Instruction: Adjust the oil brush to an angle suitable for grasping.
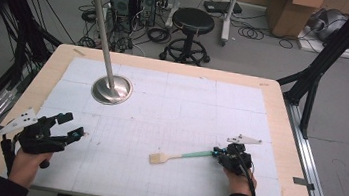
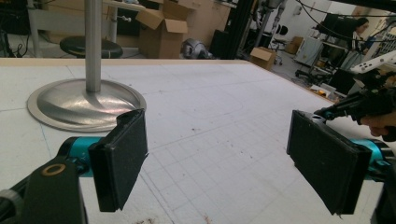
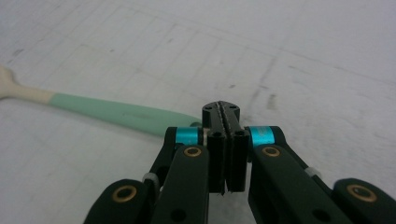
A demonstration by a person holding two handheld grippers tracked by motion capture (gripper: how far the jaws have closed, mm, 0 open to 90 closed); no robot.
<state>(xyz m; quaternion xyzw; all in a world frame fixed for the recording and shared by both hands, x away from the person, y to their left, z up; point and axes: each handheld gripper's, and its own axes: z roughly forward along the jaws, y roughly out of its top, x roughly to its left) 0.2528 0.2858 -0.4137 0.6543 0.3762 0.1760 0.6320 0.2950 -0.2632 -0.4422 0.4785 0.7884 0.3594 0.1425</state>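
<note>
Brush: a small brush (image 1: 175, 156) with a mint-green handle, a pale neck and a flat tan head lies on the white gridded mat (image 1: 159, 126) of my worktop (image 1: 278, 136), in the near half, right of centre
Long axis: almost across the worktop, slightly slanted; the head end sits a little nearer to me than the handle end
Pointing: head toward my left, handle end toward my right gripper
Right gripper: my right gripper (image 1: 221, 153) is at the handle's end; in the right gripper view (image 3: 224, 116) its fingers are pressed flat together with no gap; the green handle (image 3: 126, 114) runs off to the left from just beside their tips; whether the very end is pinched or only touching I cannot tell
Left gripper: my left gripper (image 1: 71, 125) is over the near left of the mat, well apart from the brush; its fingers (image 2: 121, 158) are spread wide with nothing between them
Stand: a metal stand (image 1: 111, 89) with a round domed base and an upright pole sits on the far left part of the mat, well apart from the brush and both grippers
Between grippers: bare mat
Beyond the worktop: a black stool (image 1: 191, 27), cables on the floor and a cardboard box (image 1: 291, 11)
</note>
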